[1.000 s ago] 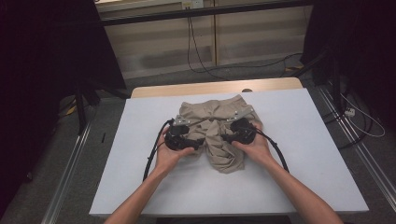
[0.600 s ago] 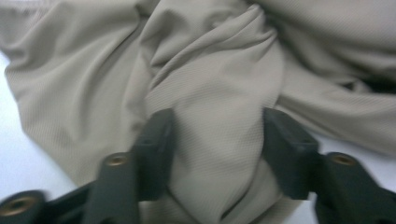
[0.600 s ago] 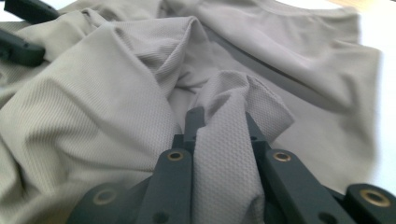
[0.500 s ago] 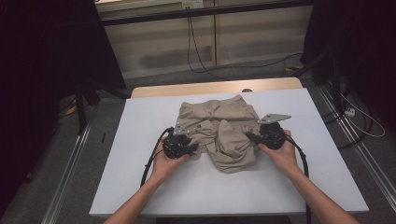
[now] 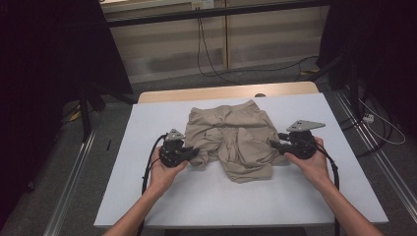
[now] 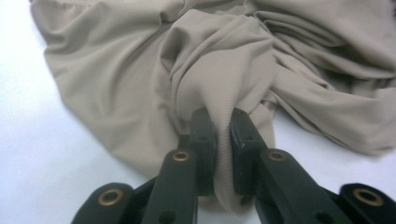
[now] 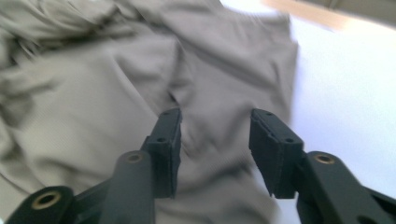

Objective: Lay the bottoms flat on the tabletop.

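White table covering carries my work, with a strip of bare wood at its far edge; on it, a little beyond the middle, lies the crumpled beige garment, bunched into folds. My left gripper sits at its near-left edge, held low and level by a hand wrapped round it from below, and its jaws have just been closing: in the left gripper view the pads pinch a gathered fold of the cloth. My right gripper points inward at the right edge, forearm angled in from the lower right, its jaws just opened and standing apart over the fabric, gripping nothing
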Action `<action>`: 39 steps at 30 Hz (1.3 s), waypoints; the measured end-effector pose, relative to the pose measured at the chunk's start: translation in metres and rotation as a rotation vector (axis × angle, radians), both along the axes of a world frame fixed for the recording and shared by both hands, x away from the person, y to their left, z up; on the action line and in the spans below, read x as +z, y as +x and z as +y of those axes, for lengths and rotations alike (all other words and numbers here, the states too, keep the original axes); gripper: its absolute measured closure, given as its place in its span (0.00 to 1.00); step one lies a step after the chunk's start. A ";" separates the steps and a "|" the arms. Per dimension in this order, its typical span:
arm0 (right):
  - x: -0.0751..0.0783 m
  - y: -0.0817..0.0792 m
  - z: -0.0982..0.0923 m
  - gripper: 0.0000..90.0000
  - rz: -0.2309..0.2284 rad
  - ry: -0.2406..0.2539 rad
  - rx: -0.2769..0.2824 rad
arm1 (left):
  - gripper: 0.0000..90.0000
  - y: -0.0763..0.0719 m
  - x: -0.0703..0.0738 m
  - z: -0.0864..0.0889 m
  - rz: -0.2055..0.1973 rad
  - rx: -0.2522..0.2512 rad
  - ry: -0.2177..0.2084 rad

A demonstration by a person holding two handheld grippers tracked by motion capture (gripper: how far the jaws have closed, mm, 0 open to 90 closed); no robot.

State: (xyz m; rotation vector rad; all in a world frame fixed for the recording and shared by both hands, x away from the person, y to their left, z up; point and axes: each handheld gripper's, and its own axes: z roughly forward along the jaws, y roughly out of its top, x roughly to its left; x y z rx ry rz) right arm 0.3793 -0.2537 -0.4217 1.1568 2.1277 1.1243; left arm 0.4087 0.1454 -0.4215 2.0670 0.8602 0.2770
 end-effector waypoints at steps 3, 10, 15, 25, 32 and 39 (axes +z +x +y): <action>0.005 0.007 0.020 0.54 0.010 0.028 0.071 | 0.78 -0.007 0.010 0.004 -0.029 0.016 -0.035; -0.012 0.024 0.078 0.34 0.075 -0.012 0.169 | 0.52 -0.015 0.005 -0.025 -0.051 -0.049 -0.031; -0.041 0.028 0.090 0.32 0.127 -0.077 0.192 | 0.35 -0.017 -0.005 -0.049 -0.015 -0.086 0.002; -0.016 0.004 0.051 0.92 0.029 -0.060 0.132 | 0.25 -0.019 -0.022 -0.098 -0.020 -0.158 0.067; -0.009 -0.012 -0.001 0.92 -0.015 -0.039 0.005 | 0.95 -0.024 -0.027 -0.092 0.046 -0.184 0.080; -0.001 -0.015 -0.033 0.80 -0.057 -0.055 -0.131 | 0.96 -0.043 -0.014 -0.050 0.056 -0.190 -0.023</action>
